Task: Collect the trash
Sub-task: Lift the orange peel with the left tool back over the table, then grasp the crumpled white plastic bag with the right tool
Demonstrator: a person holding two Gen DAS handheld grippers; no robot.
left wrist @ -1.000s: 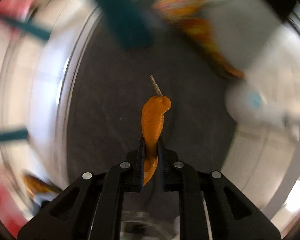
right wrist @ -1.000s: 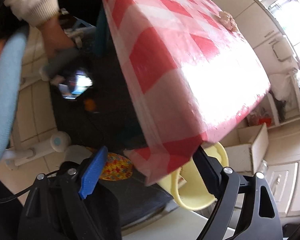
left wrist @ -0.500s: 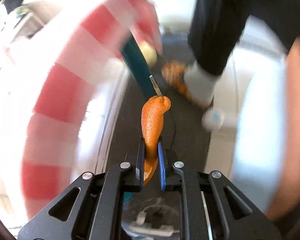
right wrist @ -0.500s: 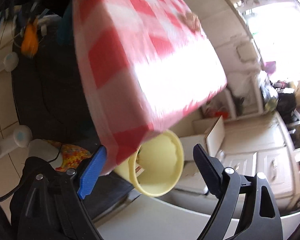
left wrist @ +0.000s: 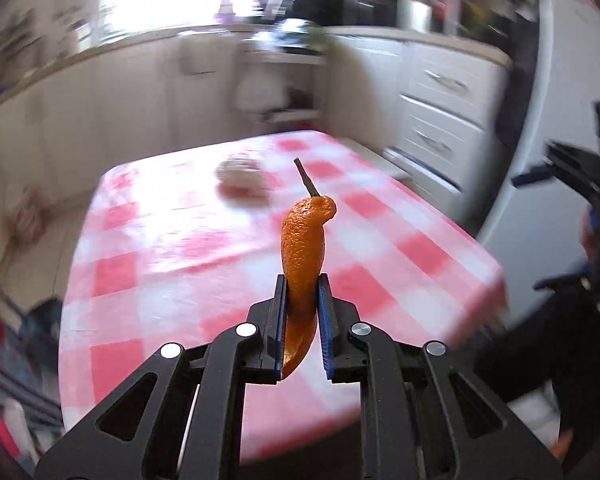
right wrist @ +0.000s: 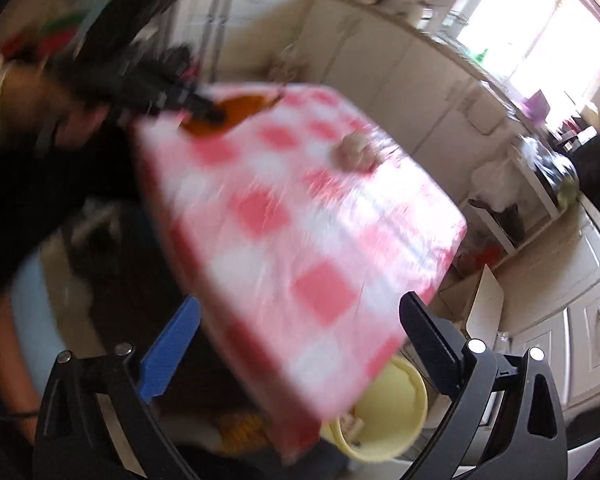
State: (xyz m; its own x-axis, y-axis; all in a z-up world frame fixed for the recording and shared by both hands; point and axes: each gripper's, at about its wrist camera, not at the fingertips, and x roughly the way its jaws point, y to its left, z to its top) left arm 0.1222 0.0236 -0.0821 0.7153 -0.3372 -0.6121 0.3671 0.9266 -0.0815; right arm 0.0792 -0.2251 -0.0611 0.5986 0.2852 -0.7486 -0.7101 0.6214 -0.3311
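Left gripper [left wrist: 302, 312], jaws clamped on orange peel [left wrist: 305, 252], has swung up from floor to above table [left wrist: 172, 248]; right gripper [right wrist: 296, 344] jaws apart w/ nothing between, near yellow bin [right wrist: 384, 412] under table edge — prob. drop next.

The left gripper [left wrist: 302, 296] is reaching up from the bottom centre of its frame, its jaws pinching an orange peel [left wrist: 305, 256]. The right gripper [right wrist: 296, 336], low in its frame, is holding its jaws spread wide with nothing between them.
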